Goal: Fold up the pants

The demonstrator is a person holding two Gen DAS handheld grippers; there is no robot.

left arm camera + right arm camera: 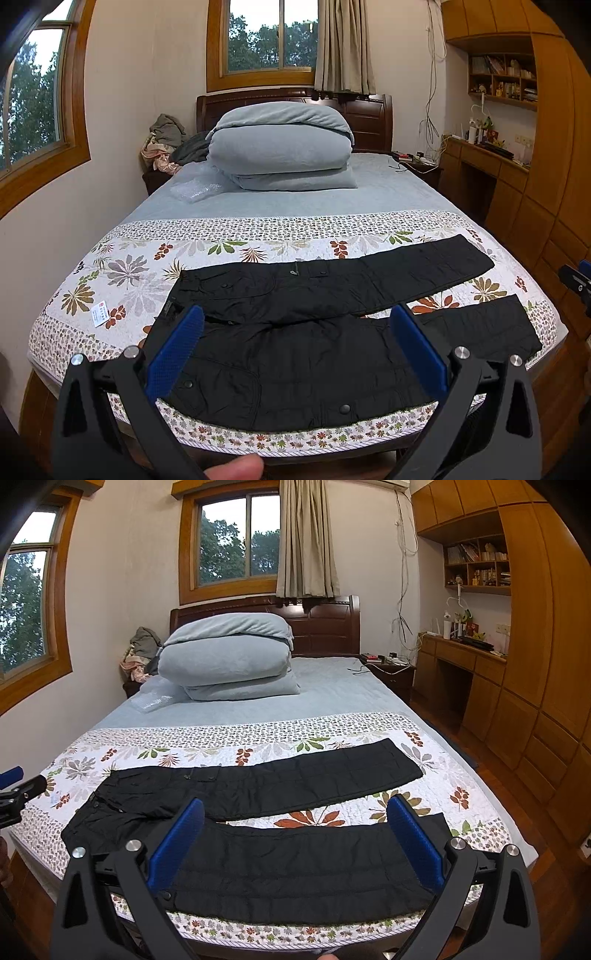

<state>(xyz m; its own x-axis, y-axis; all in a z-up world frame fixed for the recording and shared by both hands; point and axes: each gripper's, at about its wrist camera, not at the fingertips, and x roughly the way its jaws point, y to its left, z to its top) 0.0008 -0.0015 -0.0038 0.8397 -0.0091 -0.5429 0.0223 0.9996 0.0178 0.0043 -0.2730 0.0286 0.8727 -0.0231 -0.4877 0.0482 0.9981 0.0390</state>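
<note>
Black quilted pants [314, 332] lie spread flat across the foot of the bed, waist at the left, both legs running to the right with a gap between them. They also show in the right wrist view [295, 830]. My left gripper [297, 317] is open and empty, held above the near leg close to the waist. My right gripper [295, 808] is open and empty, held above the near leg further right. Neither touches the cloth.
The bed has a floral quilt [129, 269] over a blue sheet. A folded blue duvet [280, 144] lies near the headboard. A clothes pile [166, 140] sits at the back left. A wooden desk and cabinets [517, 664] stand right. A small white card [99, 314] lies on the quilt.
</note>
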